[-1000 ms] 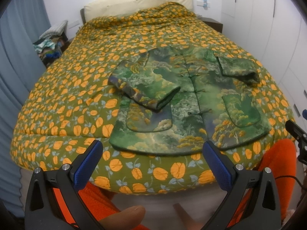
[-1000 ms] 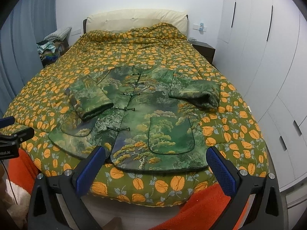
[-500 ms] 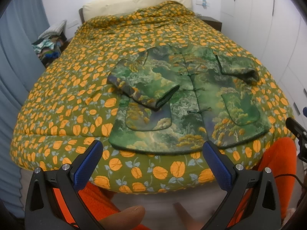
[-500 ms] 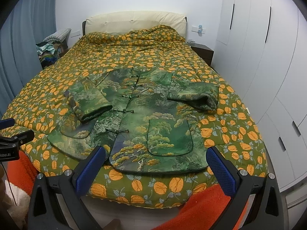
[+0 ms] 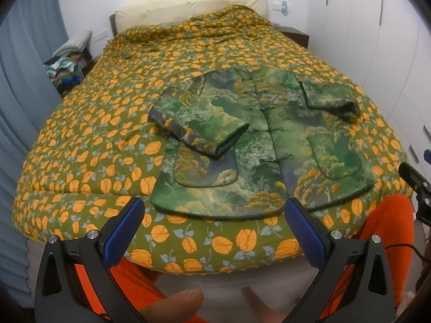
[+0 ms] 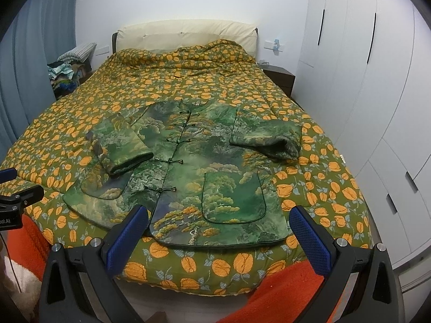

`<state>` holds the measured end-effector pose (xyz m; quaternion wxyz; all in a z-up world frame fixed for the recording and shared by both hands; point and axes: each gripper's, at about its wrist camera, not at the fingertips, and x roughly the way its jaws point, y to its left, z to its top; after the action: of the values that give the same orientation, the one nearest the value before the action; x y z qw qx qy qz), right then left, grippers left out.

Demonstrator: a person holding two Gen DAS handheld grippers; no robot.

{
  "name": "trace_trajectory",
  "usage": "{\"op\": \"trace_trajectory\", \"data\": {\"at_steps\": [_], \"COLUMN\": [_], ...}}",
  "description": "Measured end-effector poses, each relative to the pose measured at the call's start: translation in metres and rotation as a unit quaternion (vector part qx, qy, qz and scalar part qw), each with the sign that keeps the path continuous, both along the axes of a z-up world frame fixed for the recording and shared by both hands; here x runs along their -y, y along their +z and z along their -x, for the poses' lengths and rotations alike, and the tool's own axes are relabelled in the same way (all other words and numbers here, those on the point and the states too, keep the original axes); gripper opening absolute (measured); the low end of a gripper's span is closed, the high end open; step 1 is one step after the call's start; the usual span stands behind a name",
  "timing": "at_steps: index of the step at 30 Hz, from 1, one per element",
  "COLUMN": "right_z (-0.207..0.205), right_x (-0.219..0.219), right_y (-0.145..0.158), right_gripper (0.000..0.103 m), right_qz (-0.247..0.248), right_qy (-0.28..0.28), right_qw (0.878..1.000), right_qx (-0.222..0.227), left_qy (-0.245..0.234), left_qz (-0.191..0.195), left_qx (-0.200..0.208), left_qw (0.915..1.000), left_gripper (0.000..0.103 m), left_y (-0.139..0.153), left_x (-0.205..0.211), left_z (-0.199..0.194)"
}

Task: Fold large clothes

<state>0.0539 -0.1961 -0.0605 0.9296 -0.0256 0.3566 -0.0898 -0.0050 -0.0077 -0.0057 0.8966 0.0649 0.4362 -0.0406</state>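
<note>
My left tongs [image 5: 212, 231] hang spread and empty at the frame's bottom, short of the green landscape-print padded jacket [image 5: 258, 145] lying flat mid-frame on the orange-flowered quilt [image 5: 94, 123], both sleeves folded inward. It looks thick and soft, probably bulky rather than slippery; I'd pinch the hem corners. My right tongs [image 6: 218, 228] gape likewise below its hem.

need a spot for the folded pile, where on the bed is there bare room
The quilt is bare between the jacket collar and the headboard, and along the curtain side beside the folded sleeve. A narrower strip runs past the other sleeve toward the wardrobe. The foot edge is crowded: the hem lies just ahead of both open tongs.
</note>
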Motion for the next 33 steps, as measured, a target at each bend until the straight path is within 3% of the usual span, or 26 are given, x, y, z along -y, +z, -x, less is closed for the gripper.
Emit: {"op": "trace_trajectory", "data": {"at_steps": [15, 26, 29, 31, 33], "right_z": [0.0, -0.001, -0.001, 0.0, 0.0], "right_x": [0.004, 0.005, 0.007, 0.01, 0.014], "right_y": [-0.004, -0.005, -0.004, -0.004, -0.006], "right_gripper": [0.103, 0.103, 0.103, 0.103, 0.103], "right_qz": [0.004, 0.002, 0.005, 0.005, 0.003], "right_qy": [-0.013, -0.011, -0.01, -0.014, -0.02], "right_qw": [1.0, 1.0, 1.0, 1.0, 1.0], "right_qx": [-0.006, -0.01, -0.007, -0.005, -0.007], "left_qy": [-0.005, 0.006, 0.024, 0.03, 0.029], "left_qz": [0.001, 0.011, 0.053, 0.113, 0.188], "left_qx": [-0.006, -0.021, -0.051, -0.105, -0.158], "left_qw": [1.0, 0.9997, 0.997, 0.9876, 0.9689], "left_gripper": [0.103, 0.103, 0.103, 0.103, 0.102], "left_y": [0.002, -0.009, -0.024, -0.05, -0.086], "left_x": [0.003, -0.03, -0.076, -0.116, -0.151], "left_z": [0.0, -0.028, -0.074, -0.119, -0.165]}}
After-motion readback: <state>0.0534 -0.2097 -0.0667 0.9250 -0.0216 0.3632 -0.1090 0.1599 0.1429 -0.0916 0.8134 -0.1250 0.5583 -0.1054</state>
